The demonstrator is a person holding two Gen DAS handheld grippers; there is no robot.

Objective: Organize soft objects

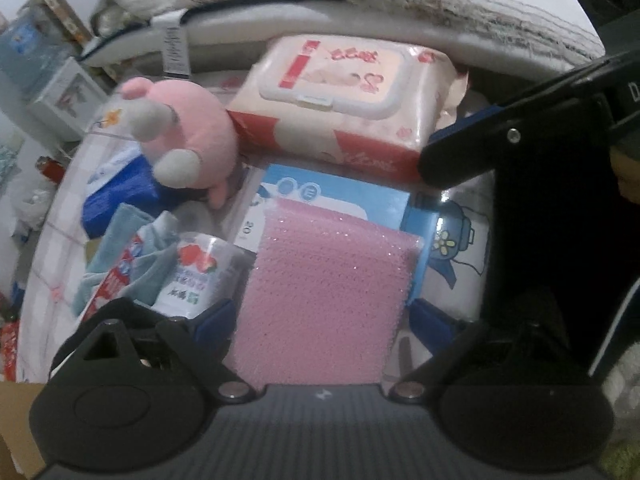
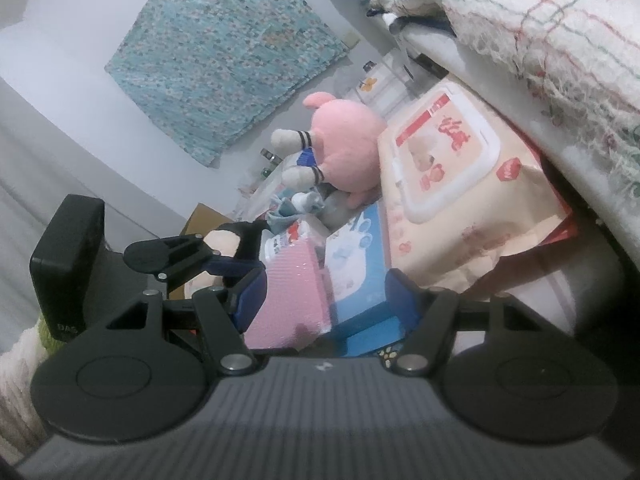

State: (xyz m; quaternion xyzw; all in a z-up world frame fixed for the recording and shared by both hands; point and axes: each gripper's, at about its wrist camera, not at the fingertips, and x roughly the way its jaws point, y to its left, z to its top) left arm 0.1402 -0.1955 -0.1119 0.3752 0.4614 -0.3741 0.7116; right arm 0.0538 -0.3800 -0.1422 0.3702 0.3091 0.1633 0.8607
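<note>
Pink textured pack [image 1: 324,304]: near end hidden behind the left gripper [image 1: 320,320] body at bottom centre, so pad contact can't be judged. Blue-and-white box [image 1: 332,196]: mostly covered by that pack; print too blurred to read. Wet-wipes pack [image 1: 340,100]: lid lettering smeared; its right corner sits behind the black gripper arm at right. Pink plush toy [image 1: 192,136]: lower body hidden by cloths. Right wrist view: right gripper [image 2: 324,300] tips overlap the box, grip unclear. Shelf clutter at upper left unreadable.

surface: checked bedsheet [image 1: 52,216] | on it: wet-wipes pack [image 1: 340,108], pink plush [image 1: 188,136], blue cloth [image 1: 120,200]
</note>
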